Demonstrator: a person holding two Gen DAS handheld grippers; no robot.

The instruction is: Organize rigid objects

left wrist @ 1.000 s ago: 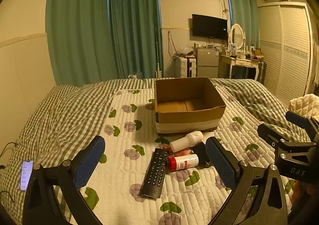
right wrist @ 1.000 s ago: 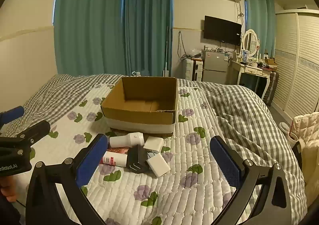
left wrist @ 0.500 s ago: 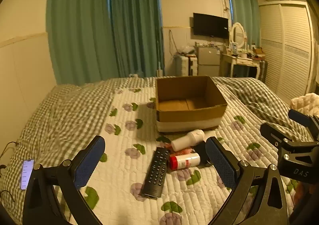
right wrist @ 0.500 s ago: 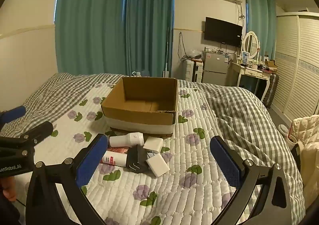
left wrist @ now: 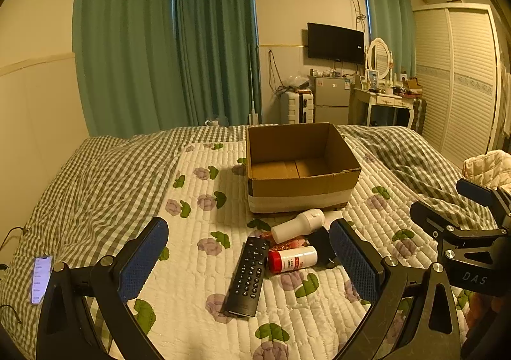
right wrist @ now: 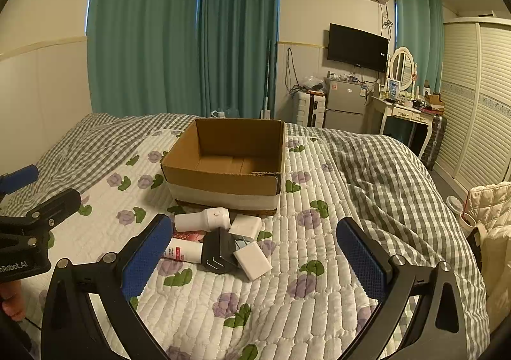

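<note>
Grippers, left (left wrist: 249,259) and right (right wrist: 254,259), hang wide apart over the bed (right wrist: 319,264), holding nothing; remote (left wrist: 247,277) lies before the cardboard box (left wrist: 300,187).

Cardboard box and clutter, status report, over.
Left tongs open, empty; right tongs likewise. Open brown cardboard box holds nothing visible. Black remote control, red-capped white bottle loose on quilt. Path unobstructed.

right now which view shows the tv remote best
The left wrist view: the tv remote lies in full on the quilt between the open left tool's fingers, buttons facing up. In the right wrist view I cannot find it; the right tool's left finger covers that side of the pile.
</note>
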